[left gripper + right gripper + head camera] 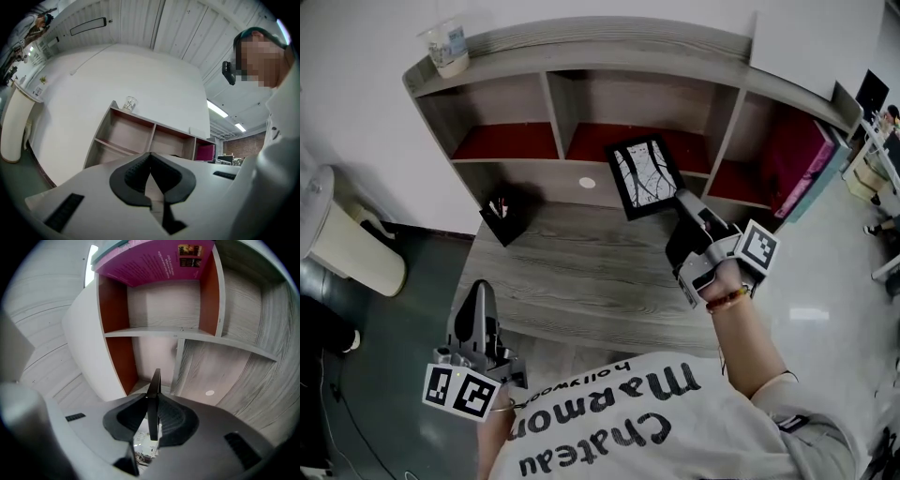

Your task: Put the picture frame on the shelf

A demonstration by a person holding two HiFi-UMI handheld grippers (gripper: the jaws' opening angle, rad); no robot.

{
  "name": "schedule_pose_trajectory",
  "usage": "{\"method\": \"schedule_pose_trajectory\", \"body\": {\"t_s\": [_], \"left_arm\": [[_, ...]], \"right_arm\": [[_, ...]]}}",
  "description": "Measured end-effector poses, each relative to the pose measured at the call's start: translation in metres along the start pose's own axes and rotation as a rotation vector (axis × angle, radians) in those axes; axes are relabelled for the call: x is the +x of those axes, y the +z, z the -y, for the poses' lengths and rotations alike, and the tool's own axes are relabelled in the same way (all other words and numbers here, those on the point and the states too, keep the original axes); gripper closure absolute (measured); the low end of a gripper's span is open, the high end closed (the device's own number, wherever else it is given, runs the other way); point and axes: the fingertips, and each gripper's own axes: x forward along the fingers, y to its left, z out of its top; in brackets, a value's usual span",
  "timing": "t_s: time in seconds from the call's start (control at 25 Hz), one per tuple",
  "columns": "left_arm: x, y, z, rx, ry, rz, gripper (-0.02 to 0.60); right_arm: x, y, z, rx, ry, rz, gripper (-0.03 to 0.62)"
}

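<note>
A black picture frame point(643, 174) with a pale branch-like print hangs tilted in front of the middle lower compartment of the grey wooden shelf unit point(562, 61). My right gripper point(682, 200) is shut on the frame's lower right corner. In the right gripper view the frame point(154, 390) shows edge-on, clamped between the dark pads point(174, 417), with my right gripper point(153, 404) facing the shelf's right-hand compartments. My left gripper point(478, 291) is low at the left, off the desk's front corner, and holds nothing. In its own view my left gripper point(150, 157) has its pads meeting at the tip.
A plastic cup point(448, 44) stands on top of the shelf at the left. A black pen holder point(502, 217) sits on the desk point(572, 272) by the shelf's left foot. Pink books point(797, 164) fill the right compartment. A pale bin point(352, 248) stands on the floor to the left.
</note>
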Motion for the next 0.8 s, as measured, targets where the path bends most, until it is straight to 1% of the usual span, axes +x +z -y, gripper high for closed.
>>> {"method": "schedule_pose_trajectory", "body": {"t_s": [0.2, 0.48, 0.8], "left_arm": [[0.012, -0.003, -0.005, -0.002, -0.012, -0.006, 0.566], [0.019, -0.001, -0.008, 0.001, -0.015, 0.007, 0.566], [0.014, -0.003, -0.01, 0.0, -0.012, 0.003, 0.566]], "right_arm": [[0.016, 0.007, 0.009, -0.002, -0.04, 0.026, 0.516], [0.031, 0.01, 0.015, 0.006, -0.089, 0.039, 0.516], [0.038, 0.011, 0.023, 0.056, -0.148, 0.08, 0.516]]}}
